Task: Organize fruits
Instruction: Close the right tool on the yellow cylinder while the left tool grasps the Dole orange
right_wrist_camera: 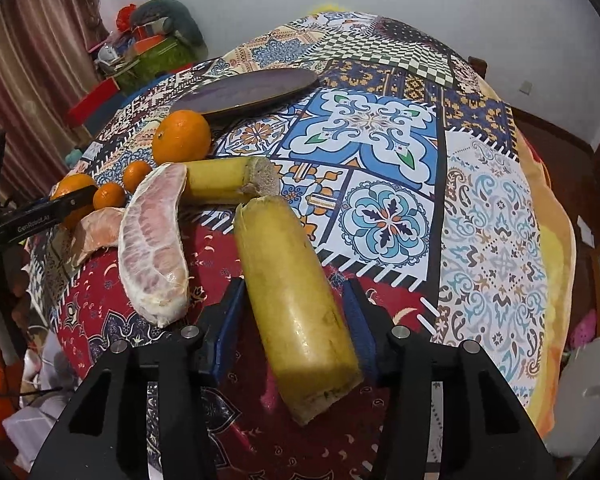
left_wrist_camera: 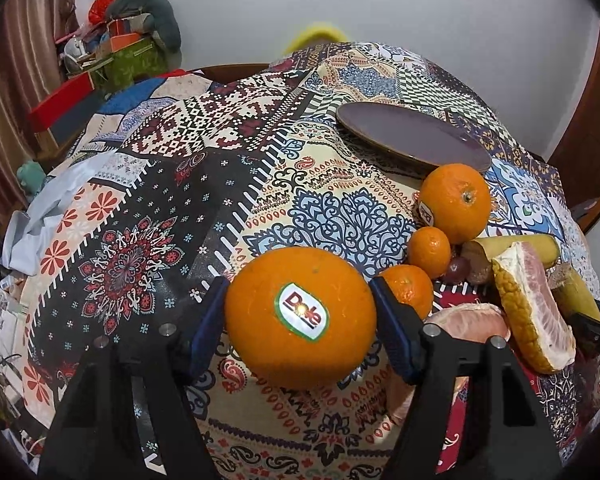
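The Dole-stickered orange sits near the table's front edge, clamped between the blue pads of the left gripper. Right of it, the right gripper pinches a yellow cane piece beside a pomelo wedge. Behind lie small oranges, partly hidden, and a dark plate.

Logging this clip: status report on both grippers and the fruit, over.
Left gripper shut on Dole orange. Right gripper shut on sugarcane piece. Plate bare; other fruit clustered before it.
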`<action>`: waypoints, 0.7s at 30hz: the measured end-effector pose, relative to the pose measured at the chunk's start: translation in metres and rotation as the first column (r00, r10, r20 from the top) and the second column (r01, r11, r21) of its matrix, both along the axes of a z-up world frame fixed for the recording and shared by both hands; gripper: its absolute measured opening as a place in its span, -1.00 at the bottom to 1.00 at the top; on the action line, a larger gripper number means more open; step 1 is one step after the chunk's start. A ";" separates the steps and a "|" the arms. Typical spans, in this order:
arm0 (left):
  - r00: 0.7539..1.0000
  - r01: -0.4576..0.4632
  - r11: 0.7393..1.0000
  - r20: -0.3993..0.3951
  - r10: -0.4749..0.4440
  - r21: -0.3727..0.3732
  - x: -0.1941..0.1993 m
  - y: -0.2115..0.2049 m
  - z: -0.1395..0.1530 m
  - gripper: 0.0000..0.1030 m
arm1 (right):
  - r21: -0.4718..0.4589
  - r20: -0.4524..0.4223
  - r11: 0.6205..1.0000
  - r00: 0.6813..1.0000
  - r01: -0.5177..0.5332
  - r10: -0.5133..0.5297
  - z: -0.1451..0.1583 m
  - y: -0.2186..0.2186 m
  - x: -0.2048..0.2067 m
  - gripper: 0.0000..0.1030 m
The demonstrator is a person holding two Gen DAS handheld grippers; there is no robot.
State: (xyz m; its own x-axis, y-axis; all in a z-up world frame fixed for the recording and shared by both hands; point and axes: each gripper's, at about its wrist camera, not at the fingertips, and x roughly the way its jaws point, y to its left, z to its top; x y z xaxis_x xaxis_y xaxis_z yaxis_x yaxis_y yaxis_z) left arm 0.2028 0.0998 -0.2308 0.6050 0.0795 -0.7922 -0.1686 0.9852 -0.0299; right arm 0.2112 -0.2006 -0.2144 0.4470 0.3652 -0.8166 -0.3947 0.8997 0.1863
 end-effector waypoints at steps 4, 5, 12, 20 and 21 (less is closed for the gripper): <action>1.000 0.016 1.000 -0.006 -0.016 0.021 -0.004 -0.005 0.001 0.34 | -0.018 -0.001 0.999 0.999 -0.032 0.032 -0.001 0.008 0.003 -0.06; 1.000 0.020 0.999 -0.006 -0.020 0.025 -0.006 -0.005 0.001 0.34 | -0.021 -0.001 0.999 0.999 -0.039 0.039 -0.001 0.010 0.005 -0.05; 0.999 0.031 0.999 -0.010 -0.031 0.023 -0.017 -0.007 0.005 0.33 | -0.039 0.021 0.998 0.999 -0.039 0.040 -0.004 0.020 0.013 -0.13; 1.000 0.025 0.999 0.005 -0.025 0.022 -0.022 -0.008 0.014 0.32 | 0.007 0.013 1.000 1.000 -0.005 0.005 0.002 0.009 0.011 -0.29; 1.000 0.026 0.999 0.013 -0.026 0.021 -0.023 -0.008 0.017 0.32 | 0.010 0.014 1.000 1.000 -0.002 0.002 0.003 0.008 0.010 -0.29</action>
State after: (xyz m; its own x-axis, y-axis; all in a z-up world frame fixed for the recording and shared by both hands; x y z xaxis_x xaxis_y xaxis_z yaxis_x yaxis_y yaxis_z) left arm 0.1796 0.0914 -0.2142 0.6177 0.0804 -0.7823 -0.1429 0.9897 -0.0111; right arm 0.2209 -0.1926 -0.2109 0.4575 0.3740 -0.8067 -0.3993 0.8970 0.1894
